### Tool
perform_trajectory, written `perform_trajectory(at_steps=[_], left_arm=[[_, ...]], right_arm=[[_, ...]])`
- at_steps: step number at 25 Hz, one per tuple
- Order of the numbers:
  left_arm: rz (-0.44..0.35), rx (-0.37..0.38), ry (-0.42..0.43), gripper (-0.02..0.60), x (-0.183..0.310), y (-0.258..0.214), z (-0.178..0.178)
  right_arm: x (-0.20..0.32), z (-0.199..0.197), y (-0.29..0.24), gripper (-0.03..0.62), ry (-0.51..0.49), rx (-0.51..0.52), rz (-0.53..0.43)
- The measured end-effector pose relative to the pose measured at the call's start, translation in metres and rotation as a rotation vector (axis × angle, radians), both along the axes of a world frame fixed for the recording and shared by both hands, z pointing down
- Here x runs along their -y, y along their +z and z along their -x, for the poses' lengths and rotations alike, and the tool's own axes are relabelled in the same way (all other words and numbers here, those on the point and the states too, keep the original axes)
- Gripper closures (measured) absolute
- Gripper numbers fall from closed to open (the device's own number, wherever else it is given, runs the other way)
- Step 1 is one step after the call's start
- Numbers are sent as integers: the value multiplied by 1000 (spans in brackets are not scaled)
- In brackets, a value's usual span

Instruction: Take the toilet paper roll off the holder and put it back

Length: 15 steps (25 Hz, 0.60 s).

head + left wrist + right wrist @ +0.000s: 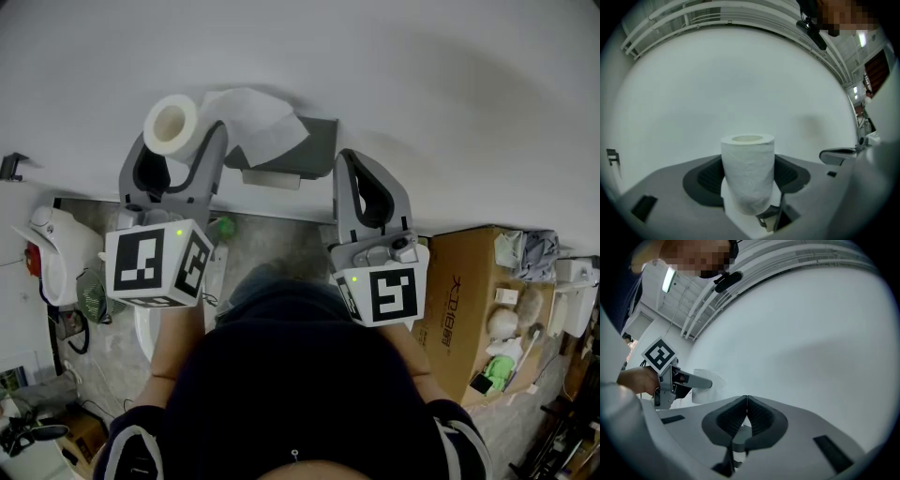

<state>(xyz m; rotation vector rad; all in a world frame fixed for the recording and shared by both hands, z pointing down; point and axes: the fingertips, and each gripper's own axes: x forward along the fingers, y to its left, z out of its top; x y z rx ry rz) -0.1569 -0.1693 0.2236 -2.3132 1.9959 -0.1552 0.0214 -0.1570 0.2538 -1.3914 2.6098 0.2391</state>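
Left gripper view: my left claw [748,180] grips the toilet paper roll [747,157] clear of the holder [319,141], ready for rehanging; right claw [746,401] clenched, empty.

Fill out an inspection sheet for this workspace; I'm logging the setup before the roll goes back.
Surface: white wall, bare around the holder.
Job's things: toilet paper roll off the holder, its loose tail reaching over it.
Clutter: open cardboard box of odds and ends, at right.
Grippers: left gripper jaws shut on the roll; right gripper jaws together, empty.
Cables: dark cables on the floor, far left.
Surroundings: grey floor below.
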Motion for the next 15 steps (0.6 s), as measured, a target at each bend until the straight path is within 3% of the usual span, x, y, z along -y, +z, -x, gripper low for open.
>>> perform_trajectory(at_steps=[15], left_arm=[[-20,-8,-91,276,-16,-6,37]], right_arm=[[-10,5,0,577,-11,-7,-2]])
